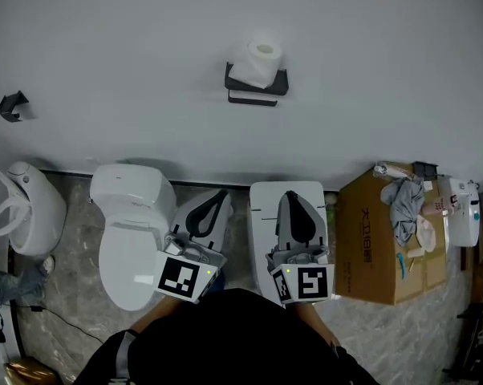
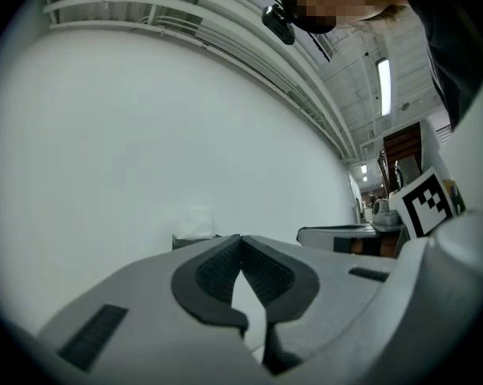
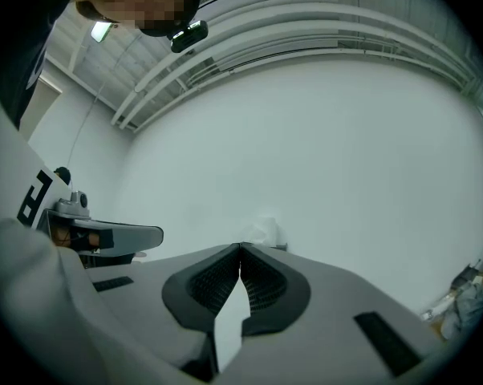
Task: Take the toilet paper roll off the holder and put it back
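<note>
A white toilet paper roll (image 1: 261, 61) sits on a black wall holder (image 1: 256, 88) high on the white wall, well ahead of both grippers. My left gripper (image 1: 222, 194) and right gripper (image 1: 290, 193) are held side by side below it; both are shut with nothing between the jaws. In the left gripper view the left gripper (image 2: 241, 240) points level at the wall, with the roll (image 2: 196, 221) small and blurred just left of its tips. In the right gripper view the roll (image 3: 265, 228) shows just above and right of the shut right gripper (image 3: 241, 249).
A white toilet (image 1: 131, 235) stands on the floor below left, with another white fixture (image 1: 23, 207) further left. A cardboard box (image 1: 379, 247) with a cloth on it stands at the right. A small black hook (image 1: 13, 105) is on the wall at far left.
</note>
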### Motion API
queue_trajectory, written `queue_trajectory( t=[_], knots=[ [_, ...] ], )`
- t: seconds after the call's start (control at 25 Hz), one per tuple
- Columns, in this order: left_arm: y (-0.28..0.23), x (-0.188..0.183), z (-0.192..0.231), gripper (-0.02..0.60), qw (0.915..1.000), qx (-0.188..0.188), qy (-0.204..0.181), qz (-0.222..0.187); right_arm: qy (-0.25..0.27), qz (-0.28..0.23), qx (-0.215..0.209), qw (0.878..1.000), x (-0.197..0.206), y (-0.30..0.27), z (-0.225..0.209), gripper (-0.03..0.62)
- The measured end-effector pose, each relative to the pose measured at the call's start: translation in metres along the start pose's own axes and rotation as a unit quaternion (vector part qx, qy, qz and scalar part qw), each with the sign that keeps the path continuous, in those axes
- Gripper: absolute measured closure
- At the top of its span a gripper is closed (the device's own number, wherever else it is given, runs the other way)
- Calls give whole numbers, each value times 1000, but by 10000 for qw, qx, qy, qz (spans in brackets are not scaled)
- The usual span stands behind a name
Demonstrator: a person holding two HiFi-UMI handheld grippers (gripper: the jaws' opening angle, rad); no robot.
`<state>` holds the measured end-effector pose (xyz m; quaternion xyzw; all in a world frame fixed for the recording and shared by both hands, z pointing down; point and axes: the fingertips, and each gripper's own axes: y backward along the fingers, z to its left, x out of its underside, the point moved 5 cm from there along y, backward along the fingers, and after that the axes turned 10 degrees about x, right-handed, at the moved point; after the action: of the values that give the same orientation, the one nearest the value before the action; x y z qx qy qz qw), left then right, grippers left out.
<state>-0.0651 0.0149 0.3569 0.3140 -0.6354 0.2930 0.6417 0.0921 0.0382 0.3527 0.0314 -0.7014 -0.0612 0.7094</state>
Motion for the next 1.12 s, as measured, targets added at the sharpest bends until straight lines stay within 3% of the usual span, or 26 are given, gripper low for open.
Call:
queue_trajectory(
  t=[0.2,0.56,1.12],
  knots=[
    [-26,-1,32,575,9997,237,19,67,169,207,172,9995,6,-30,3,571],
    [-63,2,73,575,9978,656,-9,101,151,5,637,9979,9,-75,6,571],
    [-90,12,109,575,9981,574,135,160,172,90,590,9981,17,-118,1,571]
  ],
)
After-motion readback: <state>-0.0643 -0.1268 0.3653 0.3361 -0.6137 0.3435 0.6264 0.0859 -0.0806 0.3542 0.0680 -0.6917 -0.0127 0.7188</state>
